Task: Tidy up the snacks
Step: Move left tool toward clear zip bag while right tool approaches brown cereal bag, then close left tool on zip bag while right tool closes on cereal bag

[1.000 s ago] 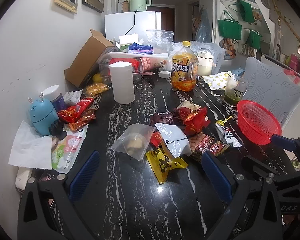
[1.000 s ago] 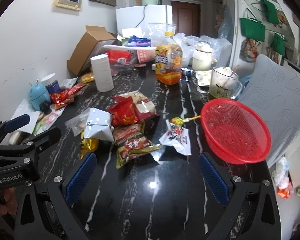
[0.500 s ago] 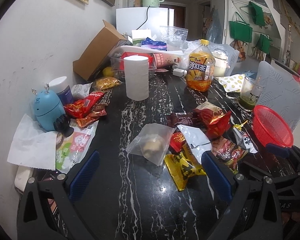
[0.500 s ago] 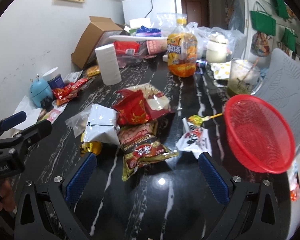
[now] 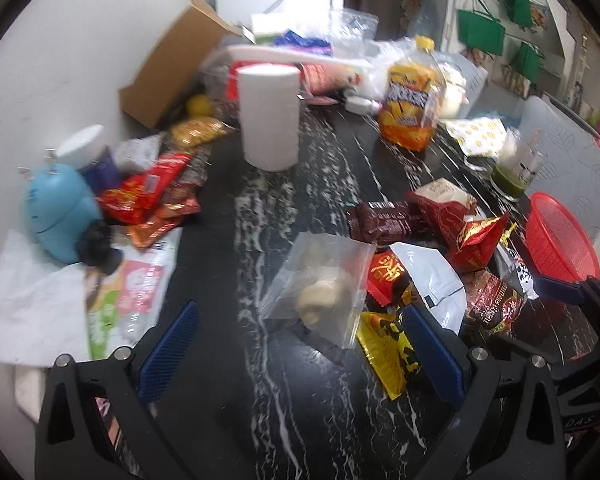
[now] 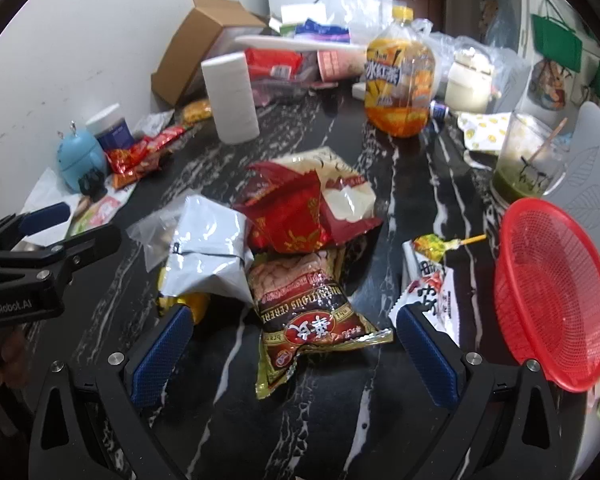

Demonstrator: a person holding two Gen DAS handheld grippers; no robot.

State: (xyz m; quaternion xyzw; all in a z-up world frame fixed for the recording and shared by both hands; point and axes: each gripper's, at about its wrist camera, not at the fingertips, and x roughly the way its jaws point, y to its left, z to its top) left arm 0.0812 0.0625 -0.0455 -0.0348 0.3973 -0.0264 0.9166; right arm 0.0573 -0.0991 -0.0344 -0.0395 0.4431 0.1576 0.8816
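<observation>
A pile of snack packets lies mid-table: a clear bag with a bun (image 5: 320, 292), a yellow packet (image 5: 384, 352), a grey-white pouch (image 6: 208, 248), red packets (image 6: 296, 212) and a brown cereal packet (image 6: 312, 312). A red mesh basket (image 6: 556, 296) stands at the right edge. My left gripper (image 5: 300, 344) is open and empty, just short of the clear bag. My right gripper (image 6: 292, 348) is open, with the cereal packet's near end between its fingers, not pinched. More red snack packets (image 5: 148, 196) lie at the left by the wall.
A paper roll (image 5: 268, 116), an orange tea bottle (image 6: 398, 84), a cardboard box (image 6: 204, 48) and clutter stand at the back. A blue gadget (image 5: 60, 212) and a tissue are on the left. A cup of green drink (image 6: 528, 160) stands beside the basket.
Both grippers have moved forward toward the snack pile. The right gripper now straddles the cereal packet; the left has closed in on the clear bag. Both stay open.
</observation>
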